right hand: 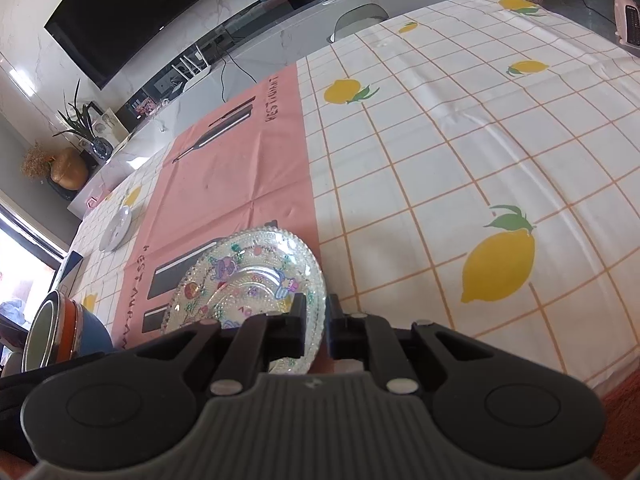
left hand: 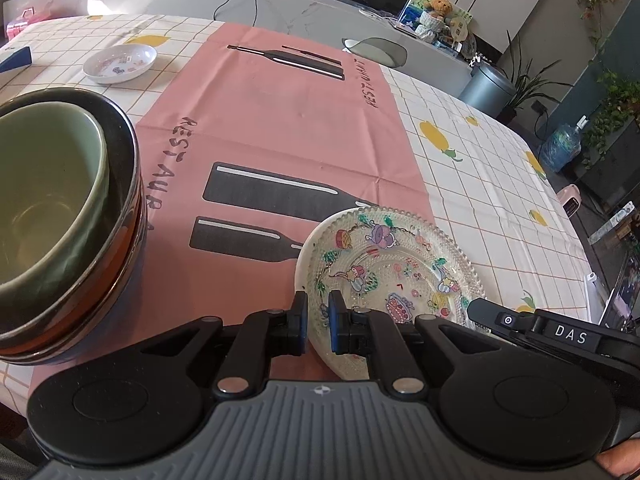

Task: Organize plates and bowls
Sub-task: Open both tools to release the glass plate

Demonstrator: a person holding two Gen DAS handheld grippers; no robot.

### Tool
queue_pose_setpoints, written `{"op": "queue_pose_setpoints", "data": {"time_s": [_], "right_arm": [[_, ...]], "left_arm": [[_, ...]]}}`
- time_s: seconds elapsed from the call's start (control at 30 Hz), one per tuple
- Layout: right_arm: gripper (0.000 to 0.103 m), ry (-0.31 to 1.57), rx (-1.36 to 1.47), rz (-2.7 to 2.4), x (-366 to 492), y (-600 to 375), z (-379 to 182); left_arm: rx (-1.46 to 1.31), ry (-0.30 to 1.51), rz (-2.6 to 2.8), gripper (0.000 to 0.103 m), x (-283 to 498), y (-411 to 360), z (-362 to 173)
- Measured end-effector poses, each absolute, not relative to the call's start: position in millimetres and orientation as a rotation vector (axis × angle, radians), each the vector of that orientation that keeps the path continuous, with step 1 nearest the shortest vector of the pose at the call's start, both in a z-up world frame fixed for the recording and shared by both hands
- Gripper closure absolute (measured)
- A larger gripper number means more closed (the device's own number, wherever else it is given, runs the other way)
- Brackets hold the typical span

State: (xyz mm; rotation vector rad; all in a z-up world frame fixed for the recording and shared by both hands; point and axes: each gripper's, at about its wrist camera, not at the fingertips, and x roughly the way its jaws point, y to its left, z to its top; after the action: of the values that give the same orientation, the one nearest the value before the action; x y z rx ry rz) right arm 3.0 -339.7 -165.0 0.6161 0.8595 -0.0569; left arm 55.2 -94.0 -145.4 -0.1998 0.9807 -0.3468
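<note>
Nearest the left wrist camera, the left gripper [left hand: 318,322] has its blue-padded jaws pinched on the near-left rim of a clear beaded glass plate [left hand: 394,268] printed with cartoon figures, which sits on the near part of the pink placemat [left hand: 272,120]. The right gripper [right hand: 316,322] pinches the same plate [right hand: 248,276] at its near-right rim, jaws nearly pressed together over the edge. The plate seems tilted, its left edge raised, though whether it is clear of the cloth I cannot tell. To the left stands a stack of bowls [left hand: 64,216], a green one nested in darker ones; a small white dish [left hand: 120,63] lies far left on the lemon-print tablecloth [right hand: 460,140]. Judging by this, the plate is being carried with both hands: keep both grips even, raise the two sides together, and steer clear of the bowls.
</note>
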Motion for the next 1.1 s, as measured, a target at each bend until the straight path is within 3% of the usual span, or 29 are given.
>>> {"op": "queue_pose_setpoints", "data": {"time_s": [0.3,0.4,0.5,0.57,0.63,0.87,0.93,1.0,1.1], "right_arm": [[0.094,0.856,0.601,-0.056,3,-338,-164],[0.089,0.853,0.606,-0.055,3,-338,-163],[0.071,0.845,0.600,-0.052,1,-335,-159],[0.067,0.846,0.572,-0.062,0,-332,-155],[0.063,0.851,0.545,-0.073,-1,-329,-151],[0.063,0.858,0.460,-0.083,-14,-318,-145],[0.071,0.866,0.461,-0.083,-16,-317,-148],[0.086,0.882,0.481,-0.082,-15,-318,-153],[0.091,0.888,0.522,-0.076,-13,-321,-158]], "left_arm": [[-0.131,0.939,-0.347,0.092,50,-101,-137],[-0.144,0.926,-0.339,0.091,50,-98,-136],[-0.162,0.926,-0.330,0.076,50,-93,-137],[-0.179,0.924,-0.327,0.058,50,-90,-139],[-0.190,0.929,-0.330,0.053,51,-88,-141],[-0.249,0.950,-0.385,0.056,53,-81,-151],[-0.257,0.954,-0.398,0.069,53,-81,-153],[-0.255,0.968,-0.397,0.078,55,-82,-155],[-0.271,0.977,-0.404,0.083,56,-80,-157]]}}
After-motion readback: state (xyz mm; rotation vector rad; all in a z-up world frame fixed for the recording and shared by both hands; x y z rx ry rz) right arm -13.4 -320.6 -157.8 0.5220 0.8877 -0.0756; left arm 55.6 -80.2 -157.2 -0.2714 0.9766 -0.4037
